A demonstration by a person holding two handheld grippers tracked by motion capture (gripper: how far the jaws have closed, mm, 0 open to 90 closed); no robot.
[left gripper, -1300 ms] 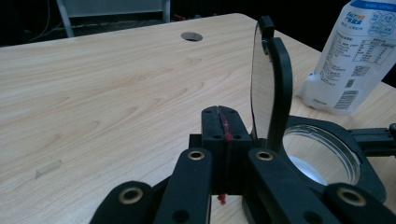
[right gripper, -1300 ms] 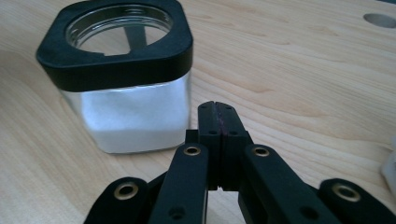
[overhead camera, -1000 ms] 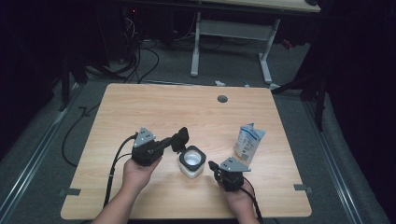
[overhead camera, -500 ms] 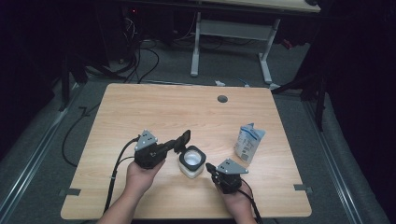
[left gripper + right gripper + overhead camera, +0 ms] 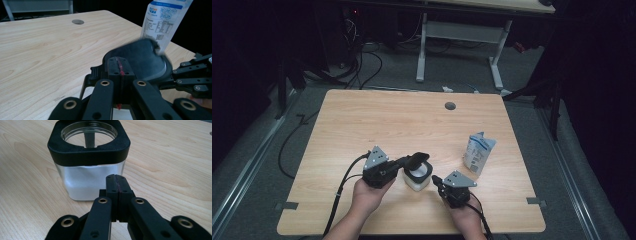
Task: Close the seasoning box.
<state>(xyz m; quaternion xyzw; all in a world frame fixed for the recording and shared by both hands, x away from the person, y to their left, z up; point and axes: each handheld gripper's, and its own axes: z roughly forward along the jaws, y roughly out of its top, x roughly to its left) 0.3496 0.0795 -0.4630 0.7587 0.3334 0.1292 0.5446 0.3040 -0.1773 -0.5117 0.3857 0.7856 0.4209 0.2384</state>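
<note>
My left gripper (image 5: 414,161) is clamped on a black lid (image 5: 140,58), held just above the jar (image 5: 418,175). The jar, open with a black collar, stands on the wooden table (image 5: 377,120). Right of the jar, just beside it, my right gripper (image 5: 436,181) has its jaws pressed together, empty. Farther right stands a white pouch (image 5: 478,151).

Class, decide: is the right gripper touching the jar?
Apart. In the right gripper view, the shut right gripper stops short of the jar, with bare table showing beside its tips.
</note>
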